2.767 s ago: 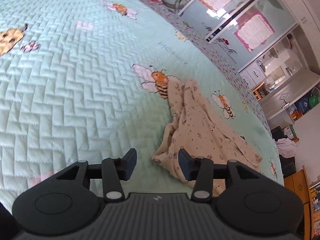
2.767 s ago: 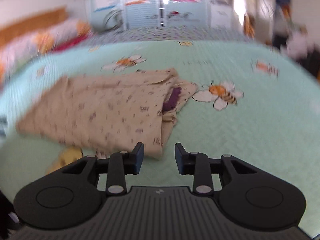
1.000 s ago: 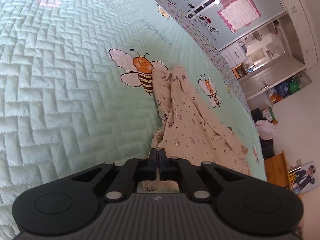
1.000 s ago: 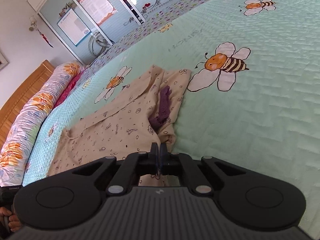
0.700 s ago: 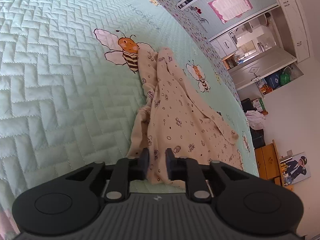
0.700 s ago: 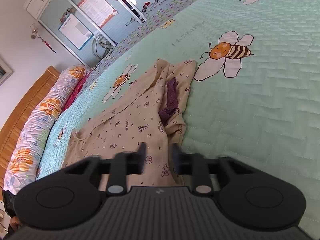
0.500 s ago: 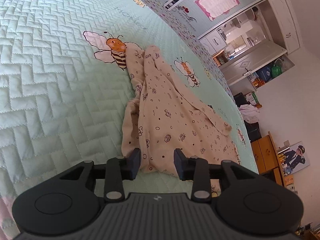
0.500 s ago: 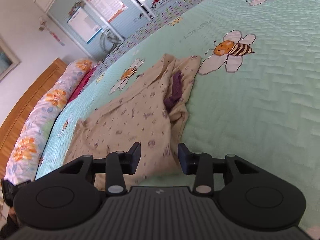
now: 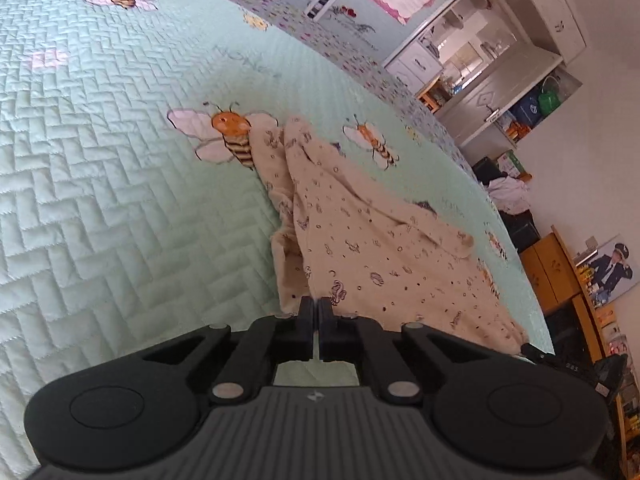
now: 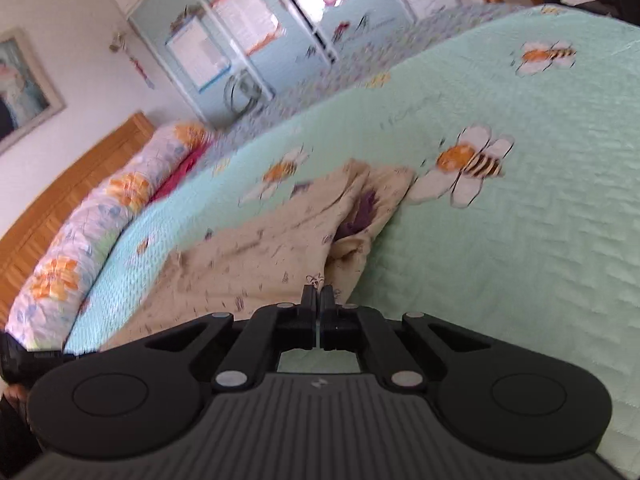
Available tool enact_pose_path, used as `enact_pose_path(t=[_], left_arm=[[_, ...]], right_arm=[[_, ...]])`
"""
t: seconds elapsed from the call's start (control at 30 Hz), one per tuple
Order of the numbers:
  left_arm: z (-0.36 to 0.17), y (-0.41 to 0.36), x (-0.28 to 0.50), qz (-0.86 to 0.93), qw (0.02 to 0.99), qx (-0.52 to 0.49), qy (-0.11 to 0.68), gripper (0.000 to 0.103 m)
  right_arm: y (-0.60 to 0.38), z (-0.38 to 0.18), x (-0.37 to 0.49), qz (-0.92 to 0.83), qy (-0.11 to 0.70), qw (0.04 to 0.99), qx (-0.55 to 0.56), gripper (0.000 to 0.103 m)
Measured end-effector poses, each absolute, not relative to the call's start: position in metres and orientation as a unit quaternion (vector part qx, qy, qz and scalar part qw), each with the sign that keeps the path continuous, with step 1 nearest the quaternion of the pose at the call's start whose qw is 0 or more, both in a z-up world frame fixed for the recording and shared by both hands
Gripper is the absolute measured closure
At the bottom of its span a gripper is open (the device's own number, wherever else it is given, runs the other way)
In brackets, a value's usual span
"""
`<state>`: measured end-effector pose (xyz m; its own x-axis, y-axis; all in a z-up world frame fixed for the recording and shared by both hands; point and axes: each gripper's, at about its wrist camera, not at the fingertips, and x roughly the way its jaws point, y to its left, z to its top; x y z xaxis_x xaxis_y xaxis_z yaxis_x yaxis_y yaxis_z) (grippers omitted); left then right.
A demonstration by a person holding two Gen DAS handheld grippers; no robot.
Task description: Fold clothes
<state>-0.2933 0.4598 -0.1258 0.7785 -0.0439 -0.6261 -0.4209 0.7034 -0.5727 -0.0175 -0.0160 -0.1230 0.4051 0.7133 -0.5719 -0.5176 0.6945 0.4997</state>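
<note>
Rumpled beige printed garment point(image 9: 372, 240) on quilt

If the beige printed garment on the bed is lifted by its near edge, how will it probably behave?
The garment probably hangs limp: it already lies creased and bunched on the quilt. It looks thin, so likely light. Its loose folded layers may slide open.

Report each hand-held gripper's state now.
Left hand-held gripper: shut on the near edge of the beige garment.
Right hand-held gripper: shut on the same garment's edge.

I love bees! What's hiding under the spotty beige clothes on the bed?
A bee picture pokes out beside the beige garment, its tail end covered. Something purple peeks from inside; the rest is hidden.
</note>
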Motion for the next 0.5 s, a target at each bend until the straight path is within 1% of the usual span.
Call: enact_pose_path(t=[0.03,0.07,0.13,0.17,0.2,0.23,0.27,0.3,0.33,0.4,0.43,0.47,0.5], left_arm=[[-0.131,0.458,-0.290,0.107,0.865,-0.369,0.323,0.102],[-0.136,0.458,-0.290,0.108,0.861,-0.373,0.328,0.102],[-0.145,0.457,-0.293,0.111,0.855,-0.381,0.332,0.101],[-0.146,0.457,-0.296,0.113,0.856,-0.385,0.327,0.094],[-0.148,0.457,-0.299,0.116,0.856,-0.389,0.322,0.083],[-0.148,0.457,-0.302,0.119,0.856,-0.392,0.317,0.077],[-0.149,0.457,-0.302,0.121,0.855,-0.394,0.314,0.068],[-0.149,0.457,-0.302,0.122,0.854,-0.398,0.311,0.067],[-0.150,0.457,-0.302,0.123,0.853,-0.401,0.310,0.067],[-0.152,0.456,-0.300,0.125,0.852,-0.405,0.307,0.067],[-0.152,0.456,-0.299,0.126,0.852,-0.406,0.306,0.067],[-0.153,0.455,-0.298,0.129,0.852,-0.406,0.305,0.071],[-0.152,0.454,-0.299,0.132,0.853,-0.403,0.305,0.096]], right_arm=[[-0.010,-0.130,-0.016,0.366,0.413,0.827,0.110,0.103],[-0.012,-0.135,-0.017,0.362,0.419,0.824,0.122,0.103],[-0.022,-0.143,-0.020,0.354,0.423,0.817,0.165,0.097],[-0.027,-0.144,-0.023,0.355,0.418,0.817,0.178,0.093],[-0.031,-0.142,-0.026,0.354,0.411,0.821,0.179,0.078],[-0.033,-0.140,-0.029,0.353,0.403,0.825,0.178,0.072],[-0.034,-0.139,-0.029,0.352,0.399,0.827,0.179,0.068],[-0.034,-0.137,-0.028,0.351,0.397,0.829,0.181,0.066],[-0.033,-0.136,-0.027,0.350,0.394,0.830,0.182,0.064],[-0.025,-0.134,-0.024,0.353,0.393,0.830,0.177,0.052],[-0.018,-0.136,-0.023,0.358,0.394,0.830,0.168,0.052],[-0.010,-0.137,-0.022,0.362,0.396,0.829,0.156,0.052],[-0.003,-0.141,-0.021,0.365,0.405,0.826,0.141,0.078]])
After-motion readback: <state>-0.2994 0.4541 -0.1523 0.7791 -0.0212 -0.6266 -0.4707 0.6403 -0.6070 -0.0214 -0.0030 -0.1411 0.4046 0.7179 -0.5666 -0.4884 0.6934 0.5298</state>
